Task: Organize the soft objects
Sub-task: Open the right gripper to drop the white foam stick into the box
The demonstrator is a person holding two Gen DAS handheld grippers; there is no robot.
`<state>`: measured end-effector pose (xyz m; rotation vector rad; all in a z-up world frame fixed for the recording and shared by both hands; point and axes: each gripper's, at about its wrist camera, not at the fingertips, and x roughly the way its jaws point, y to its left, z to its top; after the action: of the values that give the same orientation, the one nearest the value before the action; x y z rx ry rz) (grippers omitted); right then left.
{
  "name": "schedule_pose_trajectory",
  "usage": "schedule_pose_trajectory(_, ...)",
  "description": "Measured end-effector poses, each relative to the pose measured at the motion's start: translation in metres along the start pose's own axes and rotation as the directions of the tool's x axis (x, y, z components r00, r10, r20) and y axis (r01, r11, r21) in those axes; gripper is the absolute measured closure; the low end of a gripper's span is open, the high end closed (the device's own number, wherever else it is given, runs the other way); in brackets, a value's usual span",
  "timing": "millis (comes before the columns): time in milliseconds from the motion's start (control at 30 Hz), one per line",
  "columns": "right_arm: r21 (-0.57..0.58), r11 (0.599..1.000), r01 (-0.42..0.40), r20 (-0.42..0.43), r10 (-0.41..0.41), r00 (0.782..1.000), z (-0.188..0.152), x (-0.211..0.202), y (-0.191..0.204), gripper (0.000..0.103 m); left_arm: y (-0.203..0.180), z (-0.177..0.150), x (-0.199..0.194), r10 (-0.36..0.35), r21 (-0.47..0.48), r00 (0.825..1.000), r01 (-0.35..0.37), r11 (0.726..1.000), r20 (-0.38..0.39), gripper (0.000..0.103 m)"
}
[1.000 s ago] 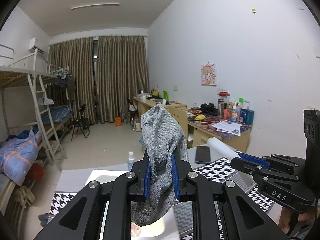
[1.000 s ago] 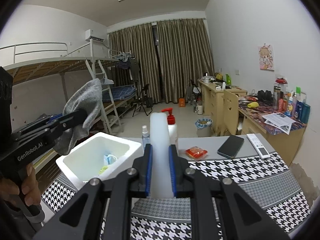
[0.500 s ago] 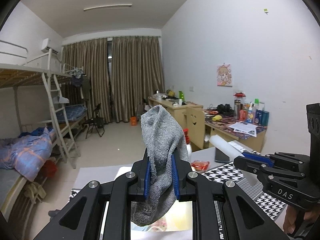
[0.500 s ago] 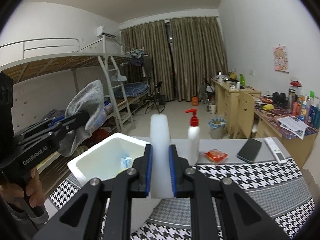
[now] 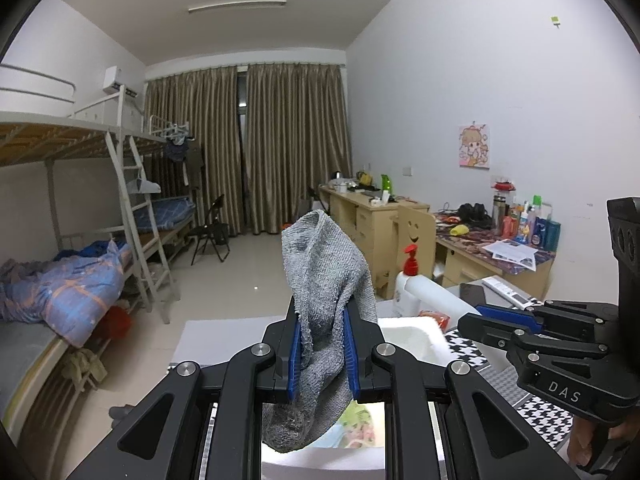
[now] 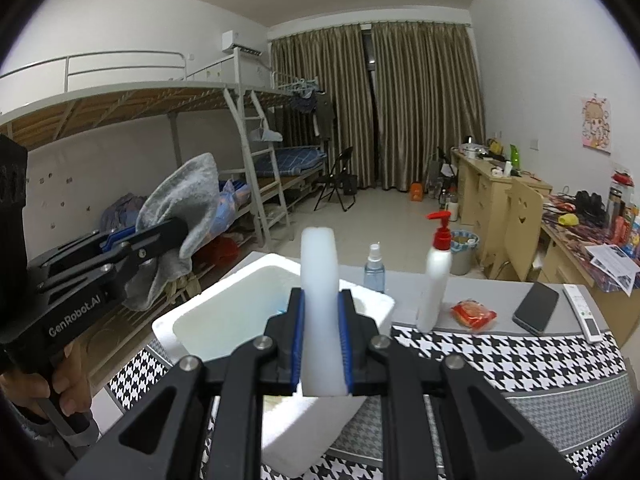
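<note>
While the left hand-held gripper (image 5: 320,354) stays clamped on a grey sock (image 5: 322,292) above the white foam box (image 6: 224,316) on the counter (image 6: 500,344), the right hand-held gripper (image 6: 322,346) is clamped on a white foam piece (image 6: 320,280) over the box's near edge.

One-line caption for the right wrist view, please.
Right tongs grip a white foam piece above the foam box; left tongs hold a grey sock.

Both wrist cams look fwd, close over the white foam box (image 6: 224,312), sharing curtains (image 5: 280,148).
</note>
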<state>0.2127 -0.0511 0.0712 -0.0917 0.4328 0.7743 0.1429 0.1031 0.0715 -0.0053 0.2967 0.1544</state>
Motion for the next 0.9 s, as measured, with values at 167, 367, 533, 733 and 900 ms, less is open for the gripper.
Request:
schedule_pose_trajectory(167,-0.020,1.000,-0.016,-0.027,0.015,1.000,0.001,0.013,0.010,0.083,0.012,-0.004,0.000,0.013,-0.015,1.000,-0.013,1.000,-0.007,0.083)
schedule_pose_trajectory(367,-0.037,0.999,-0.029,-0.061,0.027,0.998,0.000,0.027,0.019,0.083,0.022,-0.006,0.002,0.023,-0.035,1.000,-0.024,0.999,-0.011,0.083)
schedule_pose_trajectory(533,-0.049,0.999,-0.024,-0.090,0.019,0.996,-0.002,0.036,0.023,0.081,0.027,-0.009,0.004,0.023,-0.043,1.000,-0.023,0.999,-0.019,0.083)
schedule_pose_trajectory(733,-0.075,0.997,-0.007,-0.098,-0.001,0.995,-0.007,0.042,0.030,0.031,0.028,-0.010,0.007,0.019,-0.052,0.999,-0.020,0.998,-0.029,0.083)
schedule_pose_trajectory(900,-0.086,0.996,-0.012,-0.091,0.005,0.996,-0.007,0.041,0.033,0.026,0.032,-0.012,0.013,0.010,-0.060,0.999,-0.013,0.998,-0.043,0.083)
